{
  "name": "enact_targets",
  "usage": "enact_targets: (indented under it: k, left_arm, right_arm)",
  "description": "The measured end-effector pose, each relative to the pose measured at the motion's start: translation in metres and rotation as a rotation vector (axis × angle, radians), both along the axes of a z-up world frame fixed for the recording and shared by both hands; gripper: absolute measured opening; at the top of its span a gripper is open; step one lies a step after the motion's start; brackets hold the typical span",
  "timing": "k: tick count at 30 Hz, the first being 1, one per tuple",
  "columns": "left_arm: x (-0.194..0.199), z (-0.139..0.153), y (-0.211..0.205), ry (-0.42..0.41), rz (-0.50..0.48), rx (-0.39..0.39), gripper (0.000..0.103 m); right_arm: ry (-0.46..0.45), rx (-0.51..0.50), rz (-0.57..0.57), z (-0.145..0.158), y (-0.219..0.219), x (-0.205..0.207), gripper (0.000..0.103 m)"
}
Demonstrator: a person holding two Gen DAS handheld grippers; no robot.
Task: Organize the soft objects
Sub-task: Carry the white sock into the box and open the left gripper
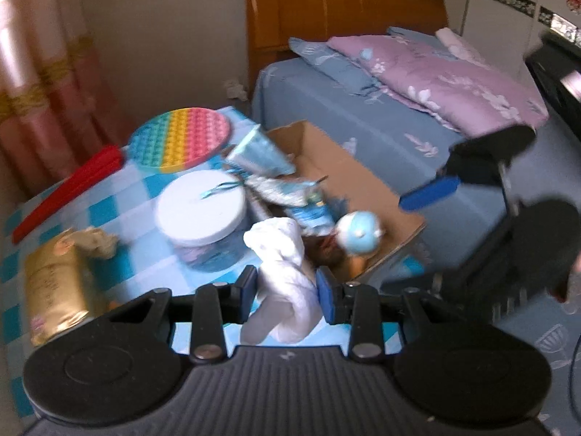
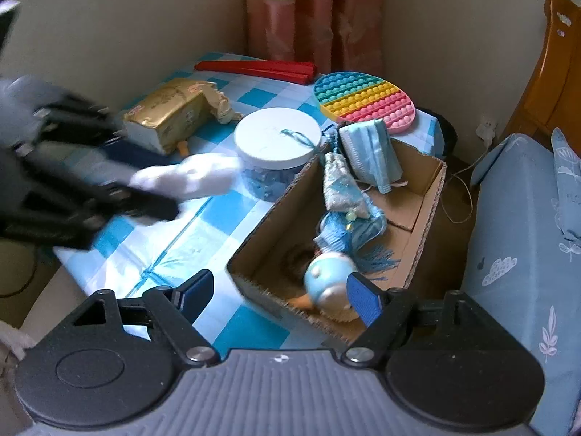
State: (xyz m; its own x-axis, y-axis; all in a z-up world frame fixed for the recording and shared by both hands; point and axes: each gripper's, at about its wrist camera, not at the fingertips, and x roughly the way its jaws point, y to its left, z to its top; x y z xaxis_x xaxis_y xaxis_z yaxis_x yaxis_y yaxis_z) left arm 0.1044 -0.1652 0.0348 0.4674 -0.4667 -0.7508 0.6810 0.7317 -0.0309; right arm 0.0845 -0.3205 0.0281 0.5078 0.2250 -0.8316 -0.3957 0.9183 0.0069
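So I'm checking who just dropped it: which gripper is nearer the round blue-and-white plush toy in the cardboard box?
Right. The right gripper hangs open directly over the plush toy; the left gripper is over the table, shut on a white cloth.

probably a home bedroom: bed [image 1: 363, 109] with floral pillows [image 1: 446, 76], wooden headboard [image 1: 345, 3], pink curtains [image 2: 312, 14]

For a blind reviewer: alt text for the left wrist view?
The left gripper clamps a white cloth above a blue-checked table, beside a cardboard box of blue soft items.
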Motion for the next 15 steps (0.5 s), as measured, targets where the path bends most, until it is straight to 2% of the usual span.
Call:
enact_targets:
  k: [3,10,15]
  left_arm:
    - [0.01,-0.001,-0.019,0.039,-0.032,-0.013,0.034]
    - [0.044,0.001,-0.059,0.092,-0.04,-0.048,0.034]
    - [0.065,0.0,-0.092,0.11,-0.048,-0.035,0.035]
  right_arm:
    - [-0.017,0.008,0.012,-0.001,0.001,-0.014,0.084]
    - [-0.027,0.01,0.016,-0.005,0.002,-0.033,0.084]
    - [-0.051,-0.011,0.001,-0.008,0.003,-0.036,0.087]
